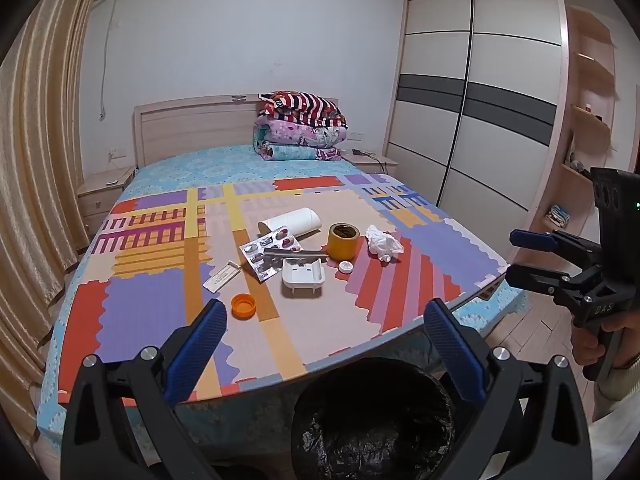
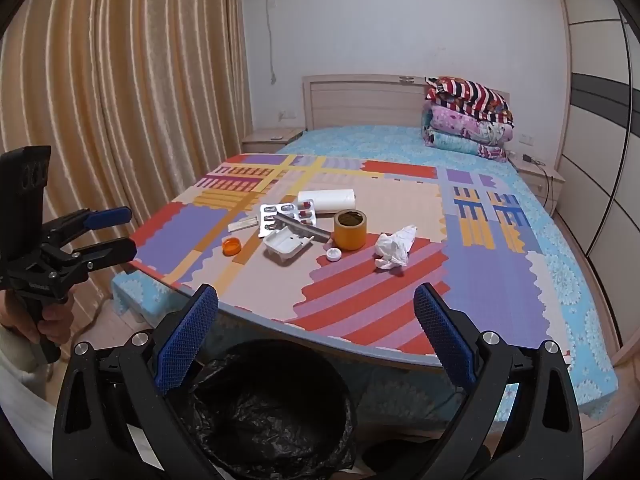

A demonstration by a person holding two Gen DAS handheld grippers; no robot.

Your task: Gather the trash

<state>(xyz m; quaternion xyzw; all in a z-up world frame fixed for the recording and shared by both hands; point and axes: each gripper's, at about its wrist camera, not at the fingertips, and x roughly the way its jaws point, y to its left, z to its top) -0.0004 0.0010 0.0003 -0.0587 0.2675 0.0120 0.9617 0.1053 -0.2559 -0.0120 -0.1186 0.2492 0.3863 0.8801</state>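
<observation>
At the foot of the bed (image 1: 80, 304), a black-lined trash bin (image 1: 372, 420) is standing on the floor; nothing can be made out inside its dark liner. On the colourful mat (image 2: 360, 296) the trash is lying in a cluster: an orange cap (image 1: 243, 306), blister packs (image 1: 270, 250), a white tray (image 1: 303, 278), a tape roll (image 1: 343, 241), a small white cap (image 1: 345, 267), a crumpled tissue (image 1: 383, 243) and a white roll (image 1: 296, 220). The left gripper (image 1: 326, 328) and right gripper (image 2: 316, 316) are both hovering spread wide above the bin, gripping nothing.
</observation>
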